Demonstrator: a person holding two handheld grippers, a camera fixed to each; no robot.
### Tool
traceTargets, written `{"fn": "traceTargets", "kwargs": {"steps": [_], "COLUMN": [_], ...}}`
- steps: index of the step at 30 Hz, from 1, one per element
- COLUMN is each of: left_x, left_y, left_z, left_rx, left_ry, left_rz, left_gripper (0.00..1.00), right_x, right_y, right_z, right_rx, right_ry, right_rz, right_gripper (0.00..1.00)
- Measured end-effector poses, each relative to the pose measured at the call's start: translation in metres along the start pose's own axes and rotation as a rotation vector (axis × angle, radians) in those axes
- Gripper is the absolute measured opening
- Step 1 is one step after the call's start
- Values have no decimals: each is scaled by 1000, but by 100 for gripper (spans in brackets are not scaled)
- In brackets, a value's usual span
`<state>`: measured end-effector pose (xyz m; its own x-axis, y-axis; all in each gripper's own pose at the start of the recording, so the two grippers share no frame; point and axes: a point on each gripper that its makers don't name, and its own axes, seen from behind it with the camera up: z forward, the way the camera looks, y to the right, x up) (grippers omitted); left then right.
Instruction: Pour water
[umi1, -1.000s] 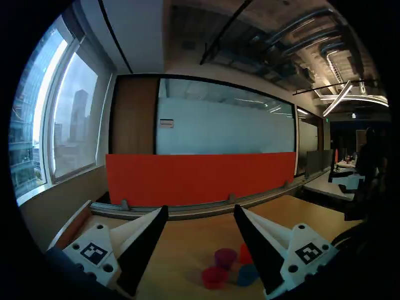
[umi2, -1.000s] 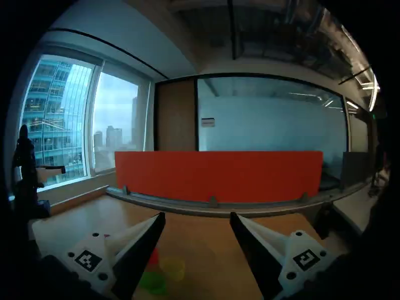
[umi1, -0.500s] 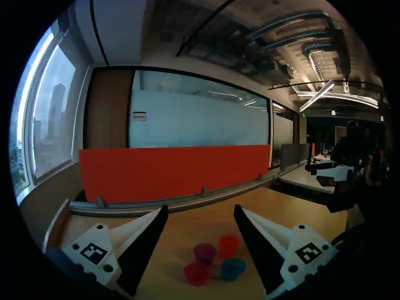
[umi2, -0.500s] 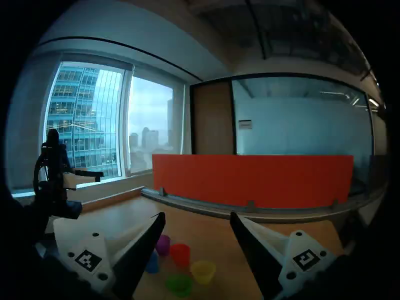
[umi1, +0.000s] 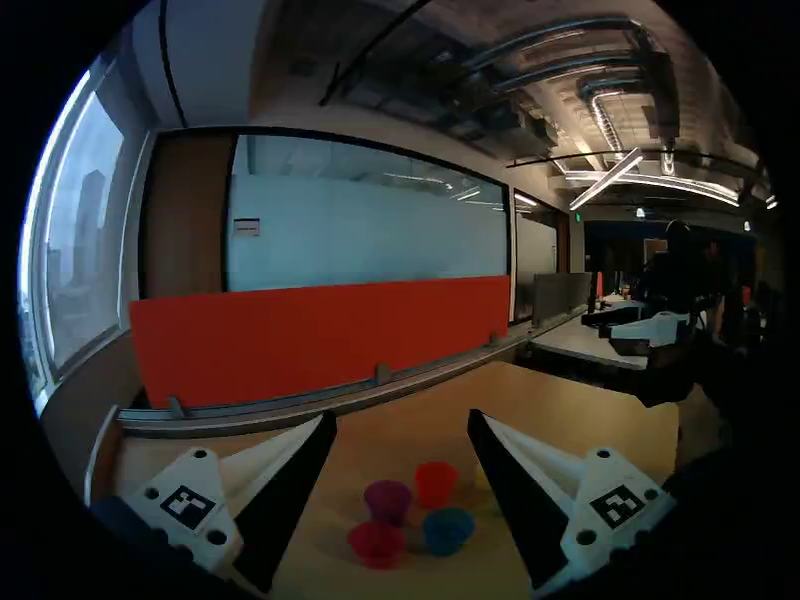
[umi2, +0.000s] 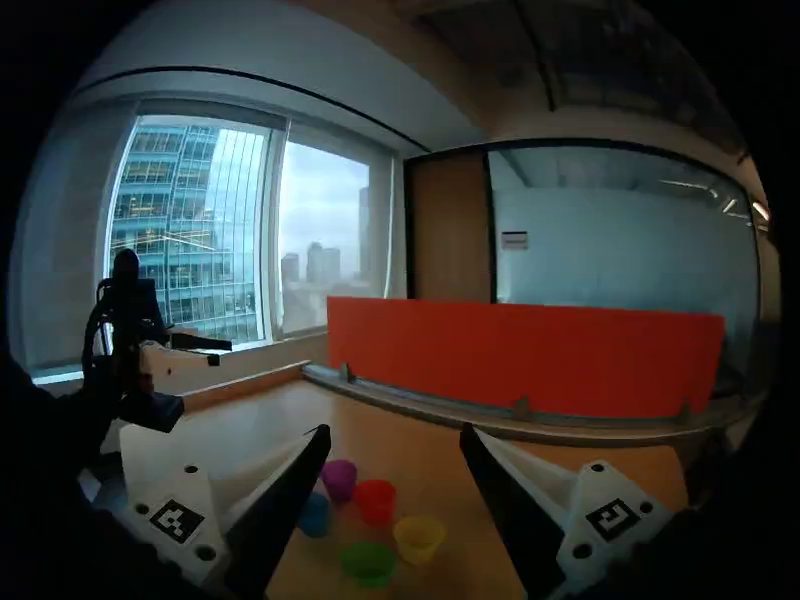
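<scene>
Several small plastic cups stand together on a wooden desk. In the left gripper view a purple cup (umi1: 388, 497), an orange cup (umi1: 435, 481), a blue cup (umi1: 447, 528) and a red cup (umi1: 377, 542) sit low between my fingers. My left gripper (umi1: 401, 415) is open and holds nothing, above and short of them. In the right gripper view the purple cup (umi2: 339, 478), red cup (umi2: 375, 499), blue cup (umi2: 314, 513), yellow cup (umi2: 419, 537) and green cup (umi2: 367, 562) show. My right gripper (umi2: 393, 432) is open and holds nothing. I cannot tell whether any cup holds water.
An orange divider panel (umi1: 320, 335) runs along the desk's far edge (umi2: 520, 355), with a glass wall behind. Tall windows (umi2: 200, 245) are on the left. The other gripper shows far off at the right (umi1: 645, 335) and at the left (umi2: 150, 365). Bare desk (umi1: 560, 400) surrounds the cups.
Both views have tipped down and turned. The cups have risen higher between the fingers; the right gripper view now holds more cups. Both grippers stayed open.
</scene>
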<state>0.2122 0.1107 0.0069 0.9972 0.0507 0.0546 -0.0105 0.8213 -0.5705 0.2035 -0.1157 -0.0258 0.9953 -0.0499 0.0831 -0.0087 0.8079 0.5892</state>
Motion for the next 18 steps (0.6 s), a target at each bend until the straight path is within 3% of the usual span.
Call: {"fn": "traceTargets", "kwargs": {"steps": [9,18], "left_x": [-9,-29], "left_y": [21,32], "left_z": [1,6], "left_rx": [-82,-121], "left_ry": [-31,-91], "left_rz": [13,23], "left_gripper": [97,97], "right_x": [-11,-30], "right_y": [-9,-15], "right_z": [-1,-4], "right_rx": [41,78], "right_ry": [-55,-121], "right_rz": [-56,-77], "right_gripper": [100,100]}}
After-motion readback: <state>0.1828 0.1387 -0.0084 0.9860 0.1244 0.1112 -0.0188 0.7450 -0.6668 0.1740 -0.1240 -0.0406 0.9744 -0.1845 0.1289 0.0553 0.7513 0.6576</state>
